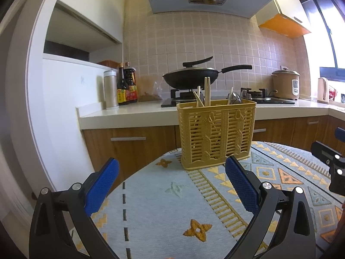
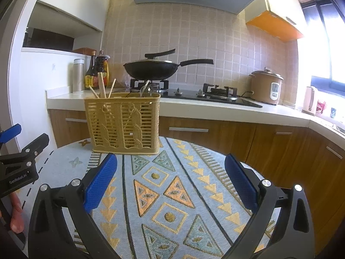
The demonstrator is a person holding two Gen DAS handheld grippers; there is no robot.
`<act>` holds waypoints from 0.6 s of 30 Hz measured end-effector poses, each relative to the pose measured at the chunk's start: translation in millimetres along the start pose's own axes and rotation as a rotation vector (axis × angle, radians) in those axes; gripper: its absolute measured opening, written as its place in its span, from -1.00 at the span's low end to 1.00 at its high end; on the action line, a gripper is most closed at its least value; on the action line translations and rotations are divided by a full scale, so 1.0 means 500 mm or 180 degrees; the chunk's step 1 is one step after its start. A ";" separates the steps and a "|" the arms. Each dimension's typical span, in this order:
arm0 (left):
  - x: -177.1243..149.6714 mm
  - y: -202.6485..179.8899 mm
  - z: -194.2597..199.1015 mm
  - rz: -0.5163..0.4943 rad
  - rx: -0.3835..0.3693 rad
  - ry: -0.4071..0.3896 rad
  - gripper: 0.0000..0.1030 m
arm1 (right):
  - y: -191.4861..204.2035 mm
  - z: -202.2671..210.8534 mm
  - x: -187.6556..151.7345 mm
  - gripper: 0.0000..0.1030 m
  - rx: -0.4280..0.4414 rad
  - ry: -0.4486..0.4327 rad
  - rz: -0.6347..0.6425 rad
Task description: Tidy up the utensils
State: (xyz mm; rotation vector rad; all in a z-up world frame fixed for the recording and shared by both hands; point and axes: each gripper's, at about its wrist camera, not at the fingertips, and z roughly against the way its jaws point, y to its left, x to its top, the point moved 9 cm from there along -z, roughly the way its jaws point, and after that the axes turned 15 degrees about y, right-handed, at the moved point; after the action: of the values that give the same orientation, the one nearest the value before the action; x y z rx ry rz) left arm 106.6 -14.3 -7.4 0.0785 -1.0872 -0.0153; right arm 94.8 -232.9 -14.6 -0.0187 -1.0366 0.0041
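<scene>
"GenRobot.AI" in white on the black left gripper (image 2: 20, 151) body.

Upright yellow slatted utensil basket (image 1: 216, 133) on patterned tablecloth (image 1: 163, 205), chopsticks (image 1: 207, 91) inside

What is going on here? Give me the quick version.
A person holds a two-finger tool in each hand over a table with a patterned cloth. Both the left tool and the right tool are open and hold nothing. A yellow slatted basket stands upright on the cloth ahead of them, with chopsticks and some metal utensils standing in it. No loose utensils show on the cloth.
</scene>
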 end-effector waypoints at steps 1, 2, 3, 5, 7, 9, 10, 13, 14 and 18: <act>0.000 0.002 0.000 0.0012 -0.0002 0.0001 0.85 | 0.001 -0.001 -0.001 0.85 0.0003 0.0010 0.0005; 0.000 0.003 -0.001 0.0017 0.0000 0.0002 0.85 | 0.001 -0.001 -0.002 0.85 0.0001 0.0008 0.0008; 0.000 0.004 -0.002 0.0022 0.0003 0.0007 0.85 | 0.000 0.000 -0.002 0.85 0.0002 0.0003 0.0008; -0.001 0.004 -0.004 0.0023 0.0001 0.0025 0.85 | 0.001 -0.001 -0.002 0.85 -0.0003 0.0008 0.0007; -0.002 0.005 -0.005 0.0029 0.0001 0.0031 0.85 | 0.001 -0.002 -0.003 0.85 -0.0001 0.0016 0.0002; -0.001 0.006 -0.006 0.0035 0.0003 0.0032 0.85 | -0.001 -0.001 -0.004 0.85 -0.0021 0.0021 0.0005; -0.001 0.007 -0.006 0.0037 0.0004 0.0031 0.85 | -0.003 -0.001 -0.004 0.85 -0.0048 0.0030 0.0005; -0.001 0.007 -0.007 0.0034 0.0006 0.0034 0.85 | -0.002 -0.009 -0.007 0.85 -0.0009 0.0094 -0.0003; -0.002 0.006 -0.007 0.0030 0.0006 0.0037 0.85 | -0.002 -0.010 -0.007 0.85 -0.0013 0.0098 -0.0003; -0.003 0.006 -0.006 0.0031 0.0010 0.0036 0.85 | -0.001 -0.012 -0.008 0.85 -0.0009 0.0109 -0.0002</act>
State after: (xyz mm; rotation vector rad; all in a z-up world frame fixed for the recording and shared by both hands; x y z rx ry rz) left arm 108.3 -10.9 -9.9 0.0760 -1.0762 -0.0044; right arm 98.0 -233.5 -21.3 -0.0208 -1.0024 0.0017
